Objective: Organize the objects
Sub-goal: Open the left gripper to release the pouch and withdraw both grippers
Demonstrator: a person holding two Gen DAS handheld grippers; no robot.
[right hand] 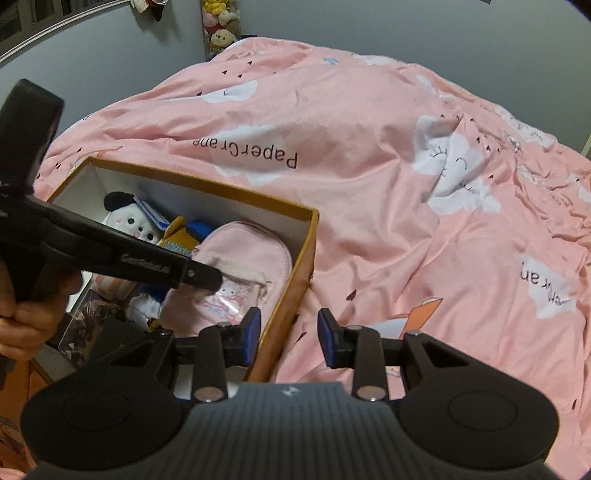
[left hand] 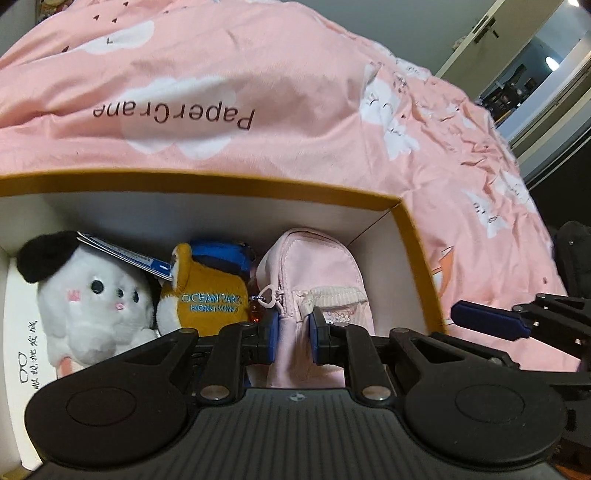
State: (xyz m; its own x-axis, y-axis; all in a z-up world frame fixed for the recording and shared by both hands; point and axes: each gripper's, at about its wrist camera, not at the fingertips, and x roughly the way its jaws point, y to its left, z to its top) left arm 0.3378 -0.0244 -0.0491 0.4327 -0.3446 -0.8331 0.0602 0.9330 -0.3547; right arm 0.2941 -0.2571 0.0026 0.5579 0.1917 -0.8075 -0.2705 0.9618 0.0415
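Note:
A cardboard box (left hand: 221, 186) with a mustard rim lies on the bed. Inside are a white plush with a black ear (left hand: 96, 291), a yellow plush (left hand: 210, 295) lettered "Ocean Park Hong Kong" and a pink zip pouch (left hand: 314, 269). My left gripper (left hand: 294, 341) is shut on the pouch's near end, pink fabric pinched between the blue pads. In the right wrist view a hand (right hand: 29, 314) holds the left gripper's black arm reaching into the box (right hand: 221, 190) over the pouch (right hand: 243, 254). My right gripper (right hand: 289, 334) stands open above the box's near right corner, holding nothing.
A pink quilt (right hand: 369, 129) with white clouds covers the bed all around the box. A grey wall with soft toys (right hand: 221, 33) is at the back. A door (left hand: 480, 44) and a dark doorway stand far right. Dark clutter (right hand: 96, 321) lies left of the box.

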